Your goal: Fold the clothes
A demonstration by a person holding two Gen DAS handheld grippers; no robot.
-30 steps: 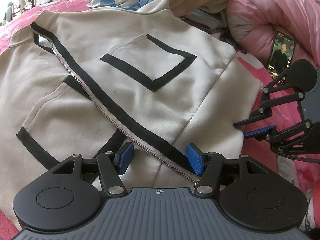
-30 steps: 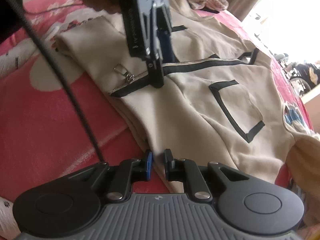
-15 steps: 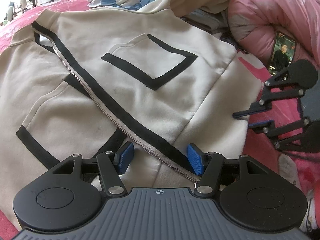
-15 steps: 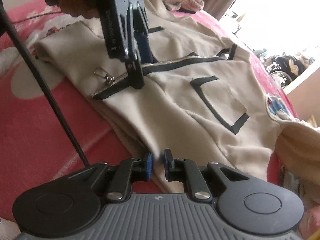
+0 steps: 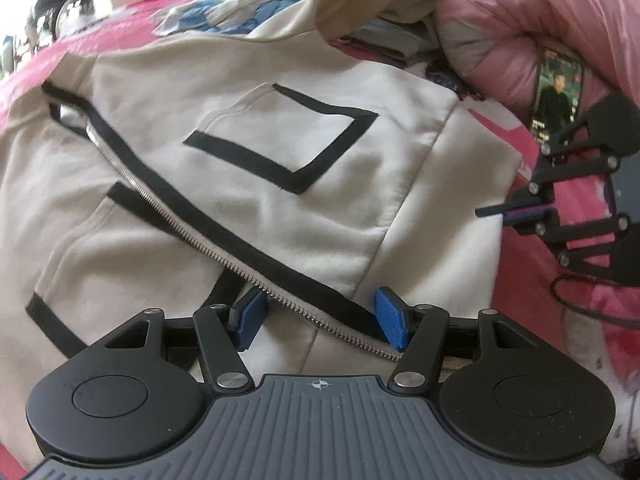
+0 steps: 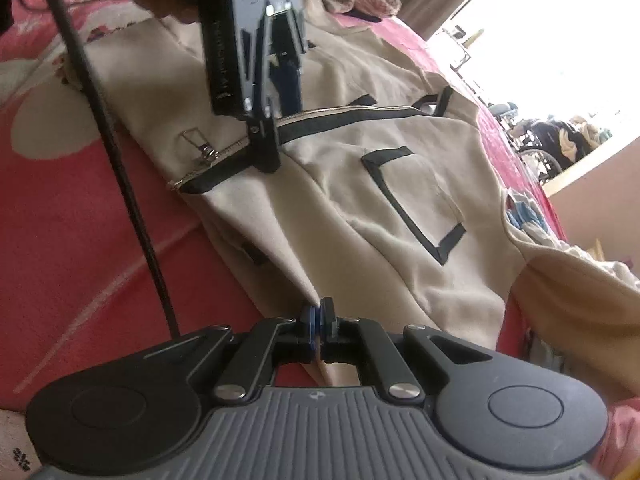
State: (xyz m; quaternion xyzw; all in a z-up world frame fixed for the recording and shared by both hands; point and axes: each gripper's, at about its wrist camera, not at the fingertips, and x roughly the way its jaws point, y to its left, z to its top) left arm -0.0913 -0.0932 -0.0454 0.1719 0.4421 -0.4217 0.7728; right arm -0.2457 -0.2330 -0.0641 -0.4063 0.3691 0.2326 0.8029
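Bed (image 6: 80, 264): pink floral cover under your work.
Jacket (image 5: 248, 200): beige, spread flat; zipper (image 5: 224, 256) gives its long axis, hem nearest you.
Left gripper (image 5: 320, 316): yours gapes wide astride the zipper.
Right gripper (image 6: 320, 320): clamped on the jacket's side edge.

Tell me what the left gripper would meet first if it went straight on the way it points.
Most likely the metal zipper with its black trim on the beige zip-up jacket: the left gripper, jaws open, straddles it just above the cloth, though depth is unclear.
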